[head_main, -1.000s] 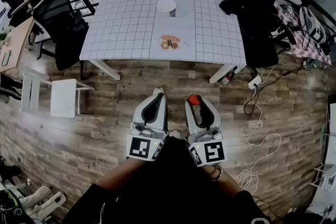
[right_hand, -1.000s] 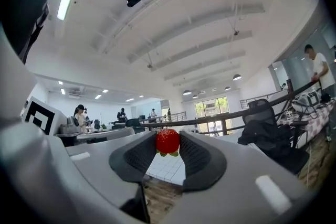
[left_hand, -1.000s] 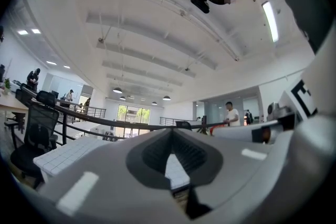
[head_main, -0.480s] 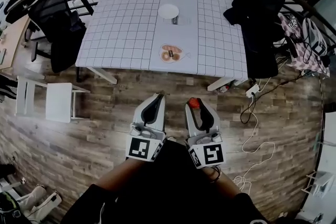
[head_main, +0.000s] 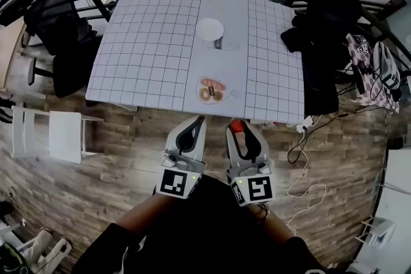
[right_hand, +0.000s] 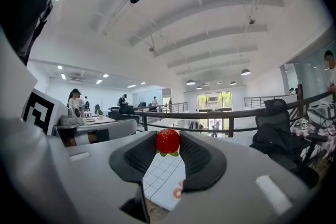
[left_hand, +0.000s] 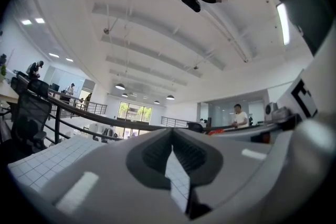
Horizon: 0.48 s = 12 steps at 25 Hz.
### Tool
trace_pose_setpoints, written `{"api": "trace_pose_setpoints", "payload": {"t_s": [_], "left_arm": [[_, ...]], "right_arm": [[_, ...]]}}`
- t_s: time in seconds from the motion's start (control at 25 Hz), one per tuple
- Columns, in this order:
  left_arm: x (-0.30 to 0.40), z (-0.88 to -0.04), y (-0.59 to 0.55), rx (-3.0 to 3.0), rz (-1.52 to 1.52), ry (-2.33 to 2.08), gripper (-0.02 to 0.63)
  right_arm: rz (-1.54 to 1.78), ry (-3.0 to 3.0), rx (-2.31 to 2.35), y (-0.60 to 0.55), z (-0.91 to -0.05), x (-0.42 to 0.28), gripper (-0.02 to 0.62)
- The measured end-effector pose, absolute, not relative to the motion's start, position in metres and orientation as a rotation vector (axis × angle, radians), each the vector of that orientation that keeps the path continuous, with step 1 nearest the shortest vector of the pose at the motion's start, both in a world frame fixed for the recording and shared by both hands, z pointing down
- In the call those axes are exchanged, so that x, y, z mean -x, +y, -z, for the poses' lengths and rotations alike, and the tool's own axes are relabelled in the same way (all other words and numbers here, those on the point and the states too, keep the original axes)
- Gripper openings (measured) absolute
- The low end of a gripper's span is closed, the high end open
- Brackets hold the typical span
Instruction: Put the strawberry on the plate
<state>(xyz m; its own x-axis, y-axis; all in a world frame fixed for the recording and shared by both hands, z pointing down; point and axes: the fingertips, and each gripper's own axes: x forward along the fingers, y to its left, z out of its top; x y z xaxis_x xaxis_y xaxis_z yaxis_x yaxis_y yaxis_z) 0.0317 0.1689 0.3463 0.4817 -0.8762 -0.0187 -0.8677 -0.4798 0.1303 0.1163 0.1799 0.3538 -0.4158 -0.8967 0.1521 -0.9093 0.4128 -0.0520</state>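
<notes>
The pick-up was judged done and the placing not yet begun. The strawberry (right_hand: 168, 141) was pinched, leaves down, between the tips of the right gripper (head_main: 237, 129), whose jaws were pressed on its two sides. The left gripper (head_main: 197, 120) was held beside it with its jaw tips pressed together and nothing between them. In the head view both grippers were seen low in the centre of the frame, over the wooden floor (head_main: 115, 157), with their tips just at the lower edge of the gridded worktop (head_main: 148, 42). The white round plate (head_main: 210, 29), taken to be the target, was seen bare in the upper centre of the frame, well apart from the fruit. A smaller dish (head_main: 210, 90) with brown ring-shaped things on it was seen nearer, by the lower edge of the worktop; what it carried could not be made out. What was left was judged to be the carry across the worktop, the lowering onto the plate and the release. As for writing, only the black-and-white square markers on the left cube (head_main: 174, 181) and the right cube (head_main: 256, 188) were plain. A small dark-printed patch (head_main: 218, 43) just below the plate was too small to be read, and no brand name could be made out anywhere.
</notes>
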Motion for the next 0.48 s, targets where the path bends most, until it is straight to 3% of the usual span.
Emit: {"api": "trace_pose_setpoints", "payload": {"t_s": [0.48], "left_arm": [[0.012,-0.335,0.024,-2.531,0.076,-1.515,0.009]], "right_arm": [[-0.259,-2.435,-1.671,0.034,-0.348,-0.095,0.133]]}}
